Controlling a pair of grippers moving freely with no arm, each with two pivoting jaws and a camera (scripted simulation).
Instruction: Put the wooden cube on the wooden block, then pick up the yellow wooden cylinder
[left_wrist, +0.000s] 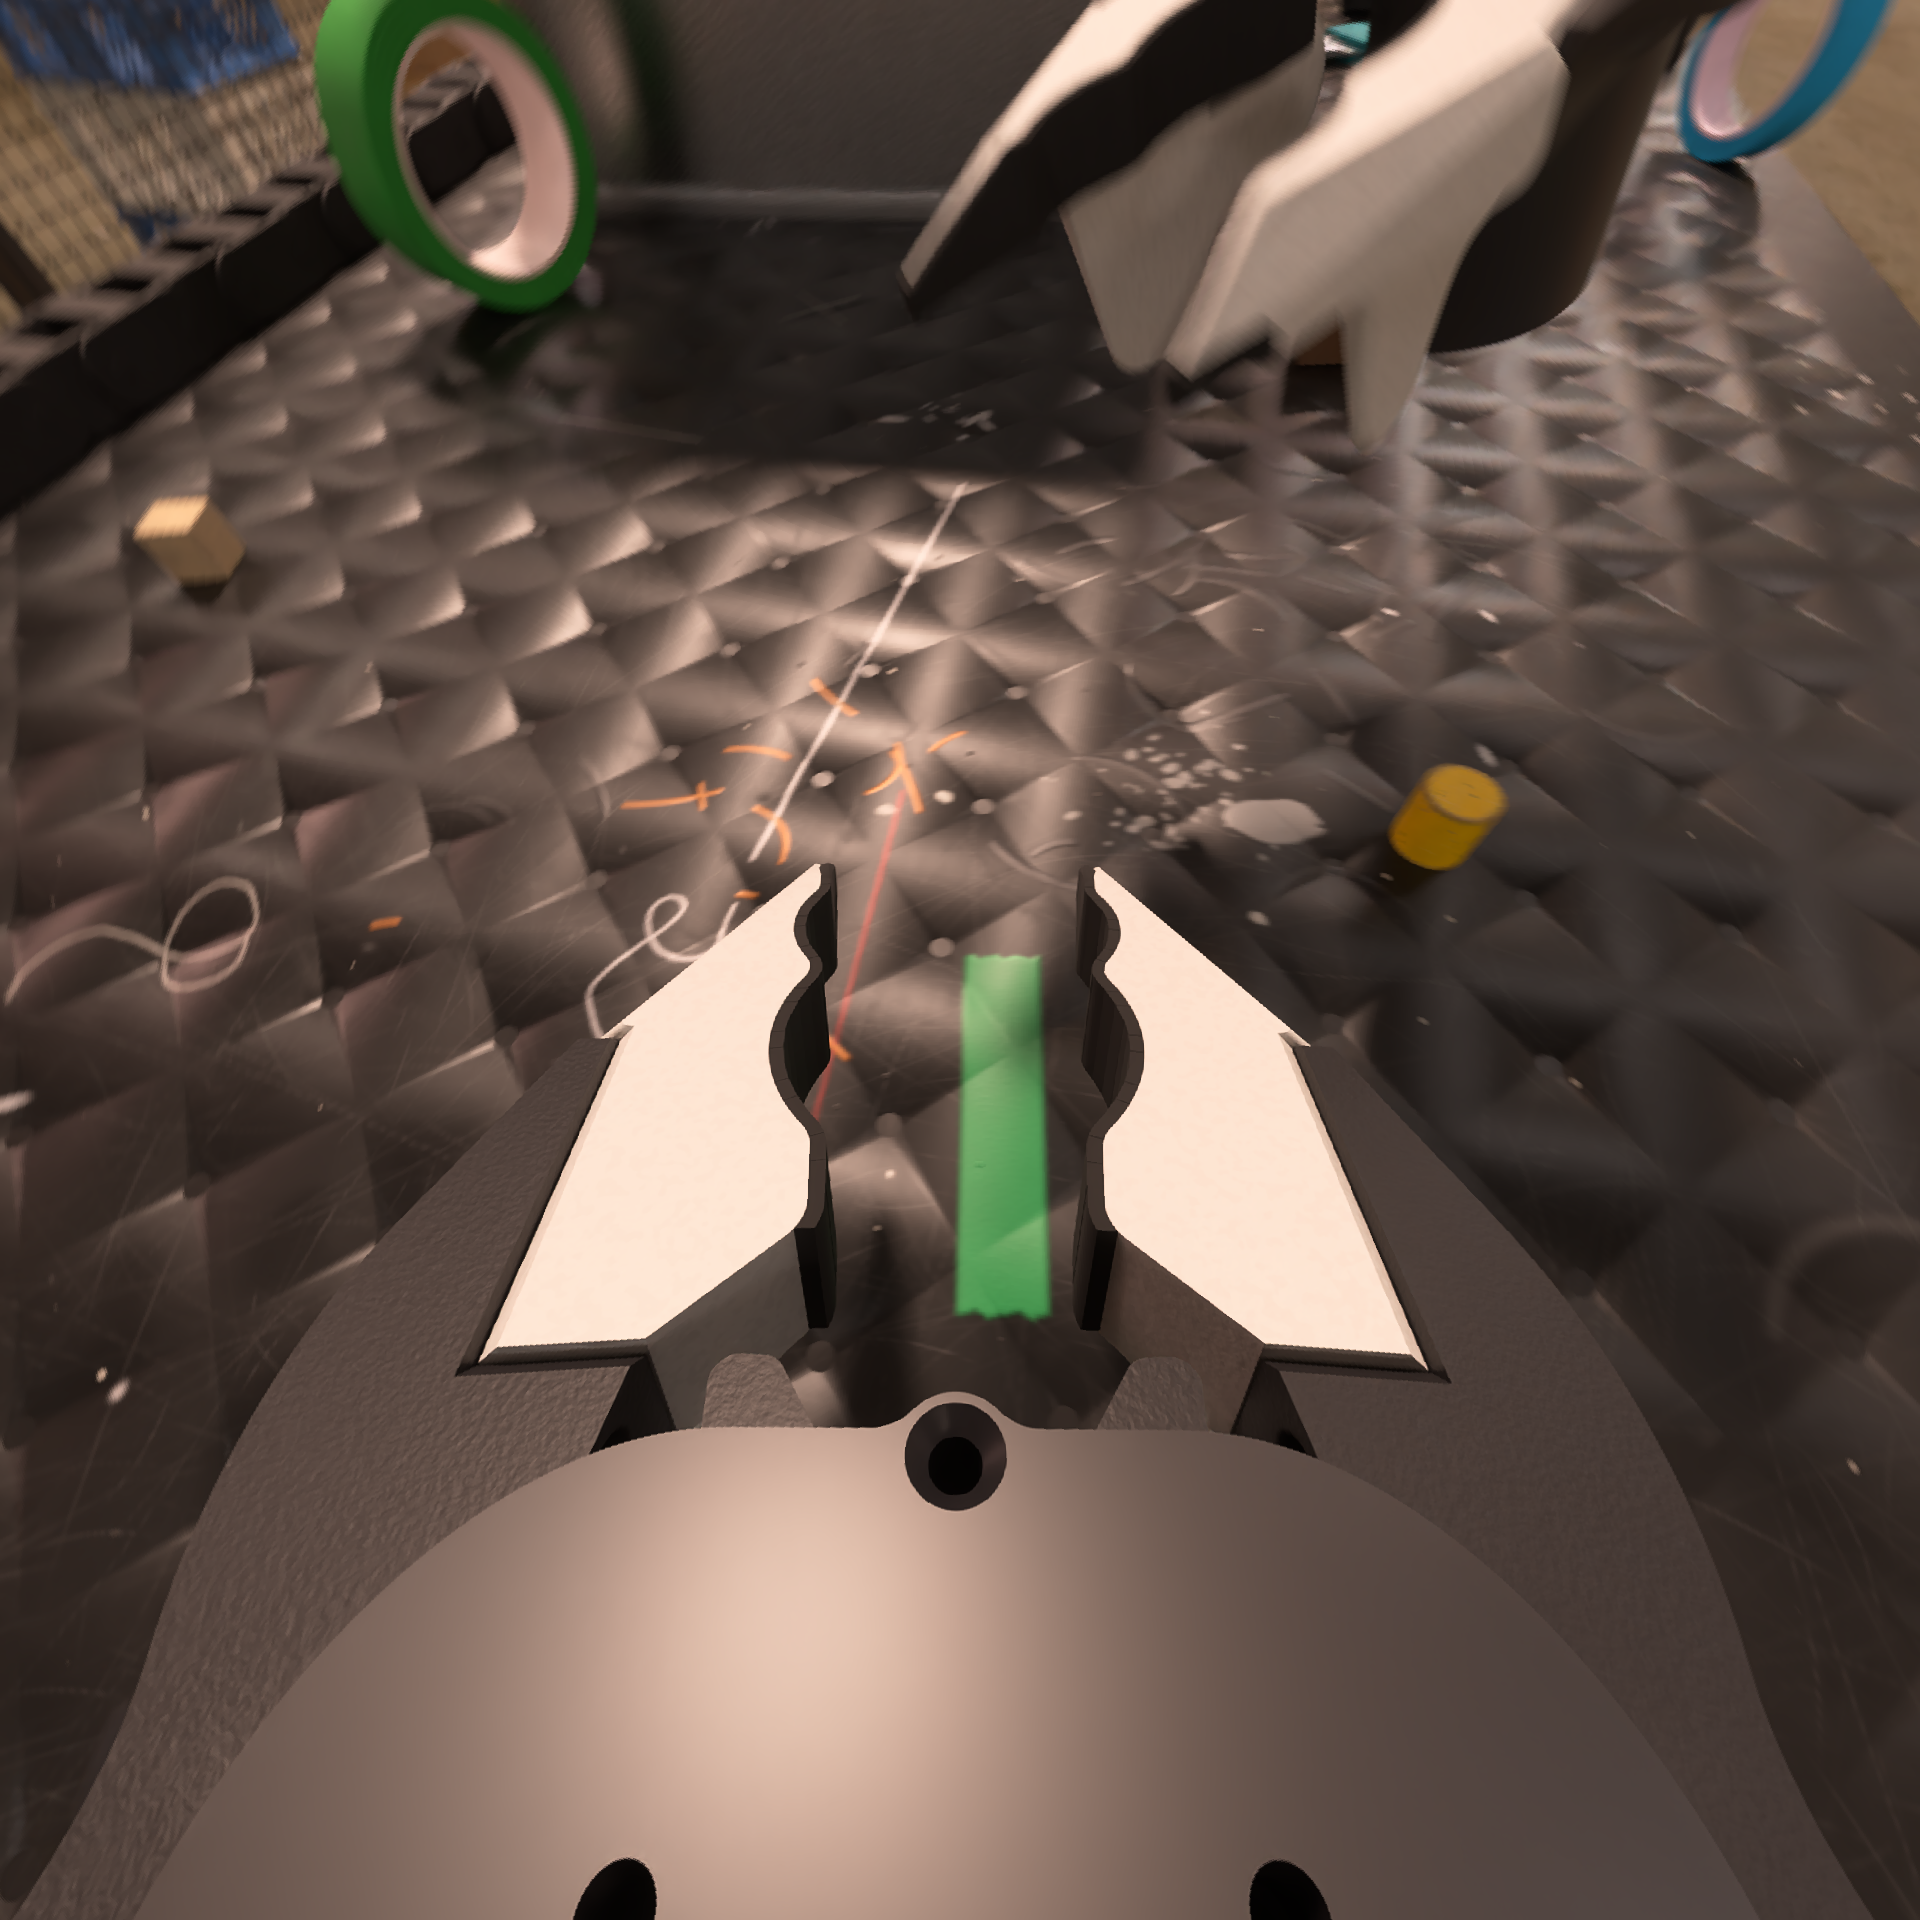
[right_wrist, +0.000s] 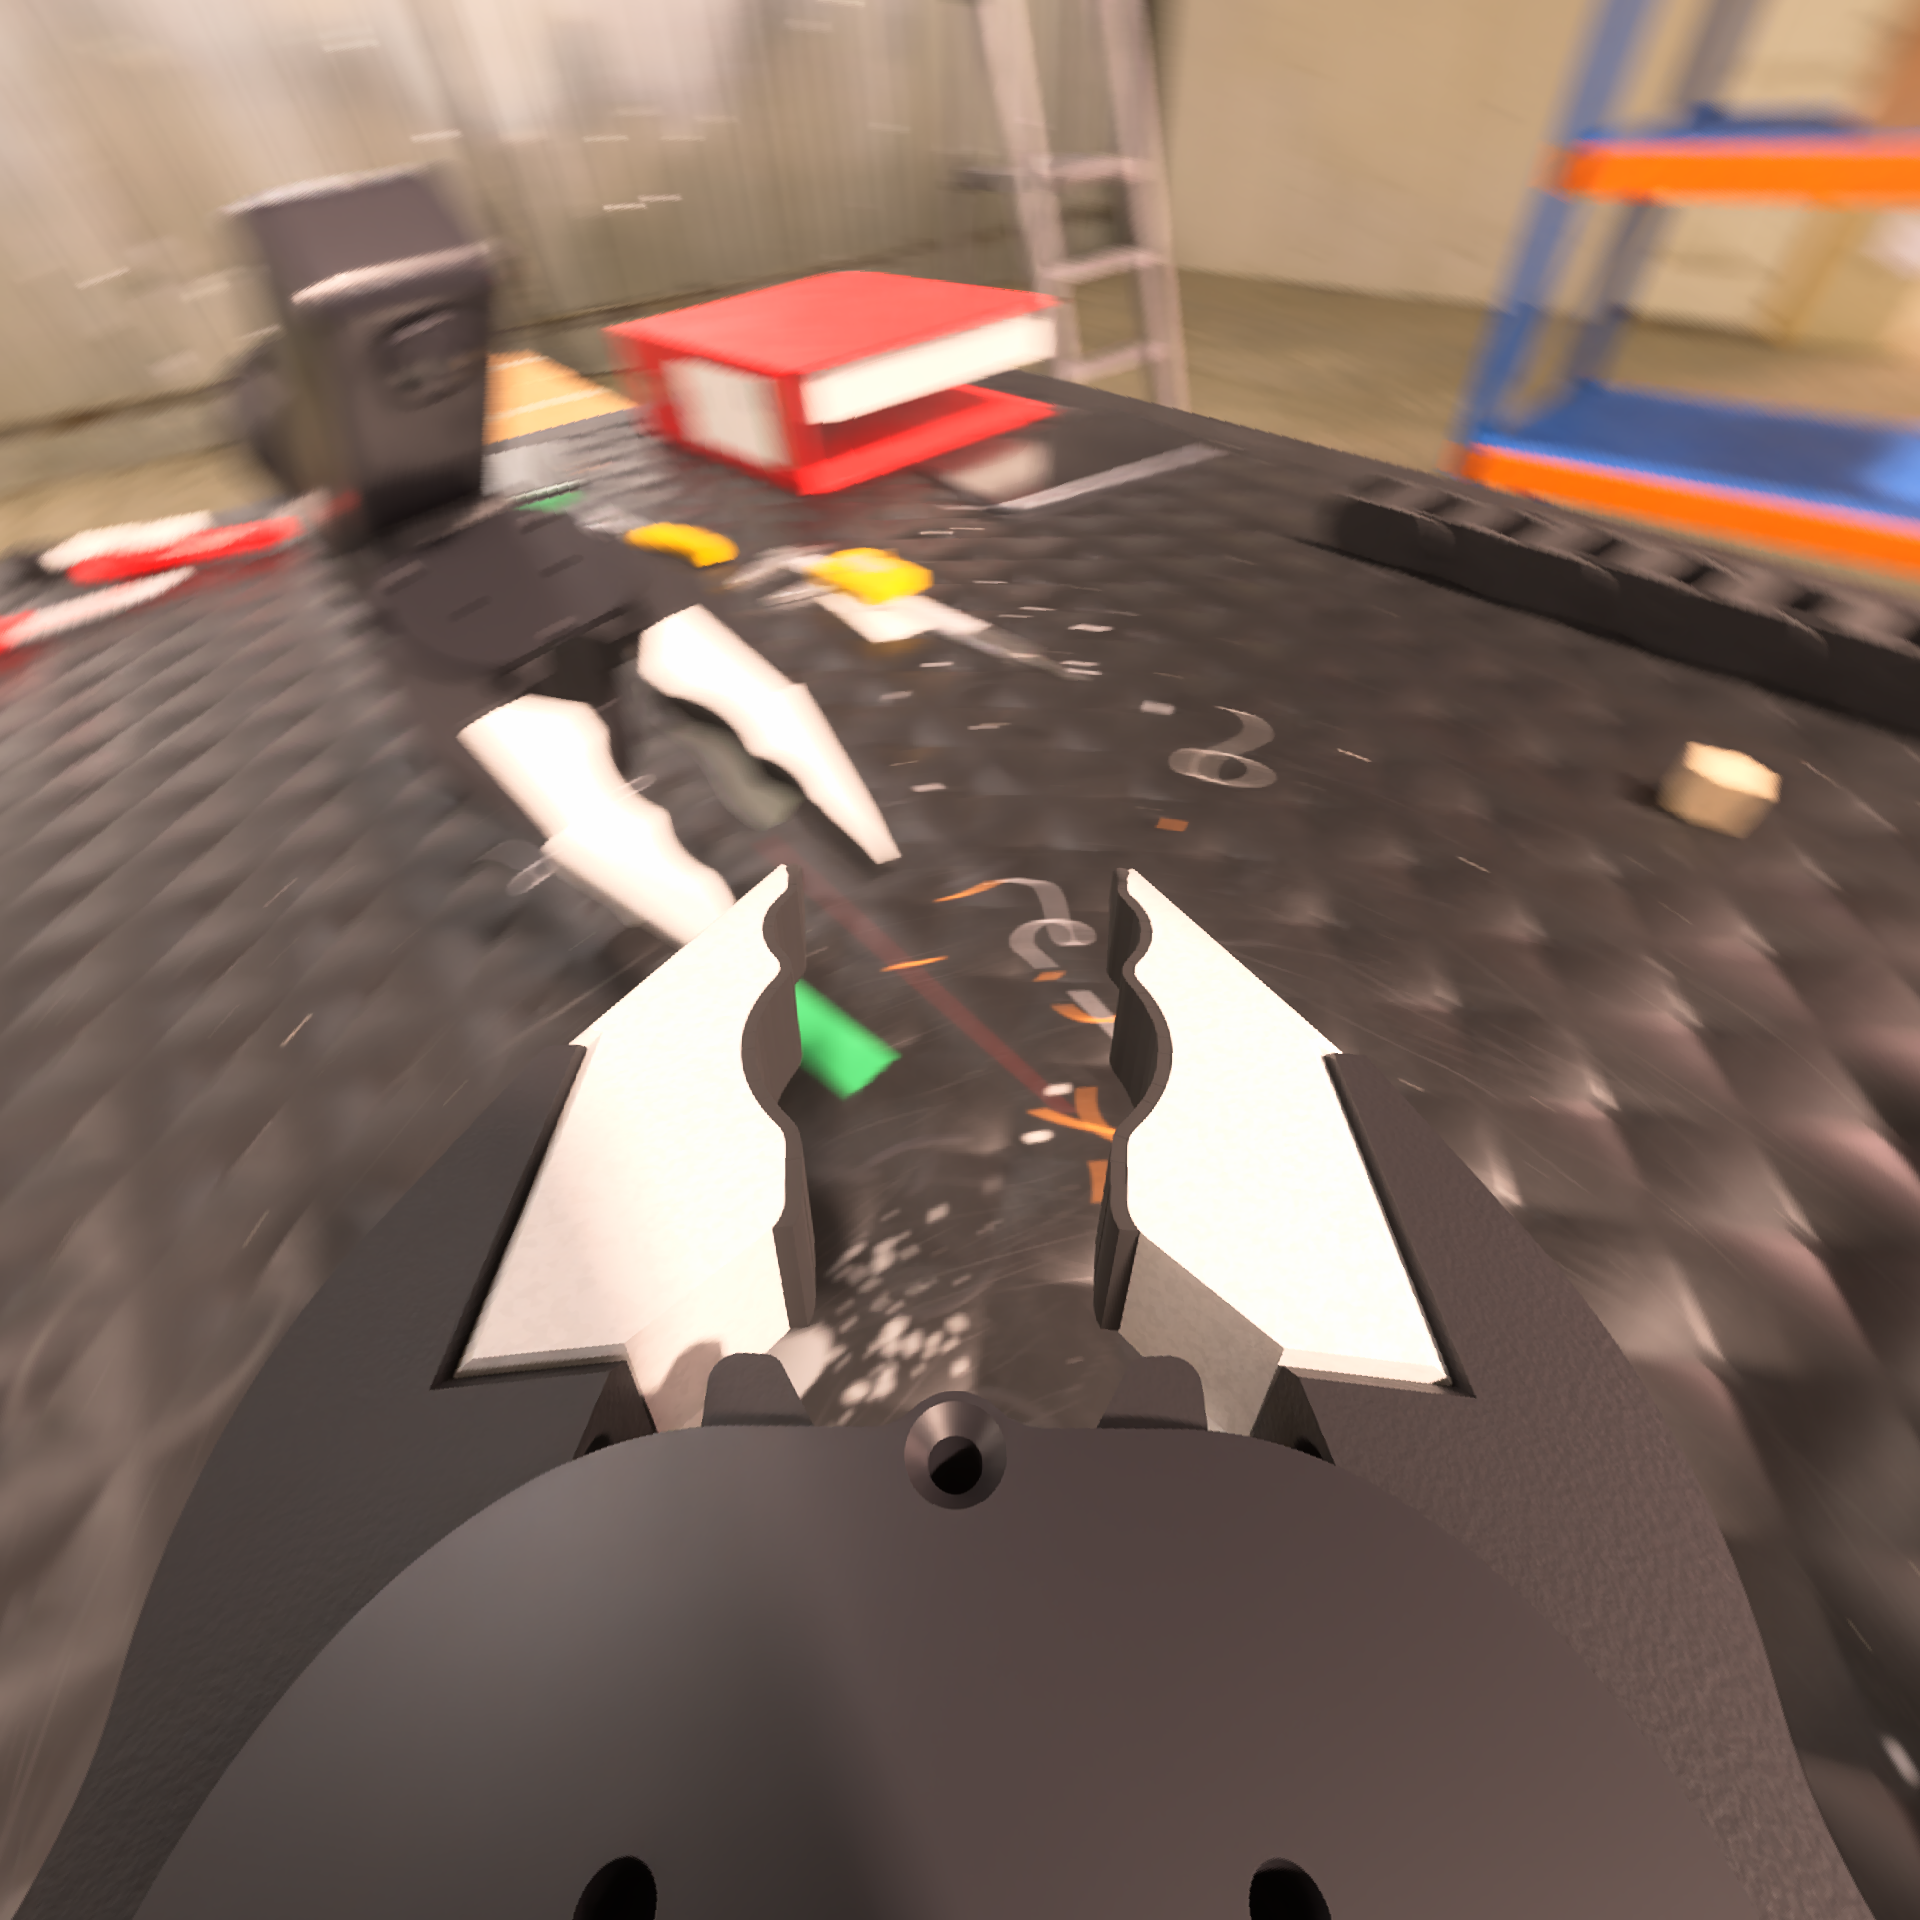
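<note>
The small pale wooden cube (left_wrist: 190, 538) lies on the dark embossed table (left_wrist: 416, 935), far left of my left gripper (left_wrist: 956, 883), which is open and empty above a green tape strip (left_wrist: 997, 1143). The yellow wooden cylinder (left_wrist: 1444, 831) lies on its side to the right of the left gripper. My right gripper (left_wrist: 1143, 353) hovers at the top right, facing me. A brown sliver (left_wrist: 1317, 353) shows behind it; I cannot tell what it is. In the blurred right wrist view my right gripper (right_wrist: 954, 883) is open and empty. The cube (right_wrist: 1720, 790) sits to its far right. The left gripper's fingers (right_wrist: 769, 727) are just ahead.
A green tape roll (left_wrist: 457, 156) and a blue one (left_wrist: 1766, 83) stand at the back, beside a black rail (left_wrist: 156, 332). The right wrist view shows a red binder (right_wrist: 842, 374), a dark box (right_wrist: 384, 332), yellow objects (right_wrist: 868, 575) and red-white rope (right_wrist: 156, 551).
</note>
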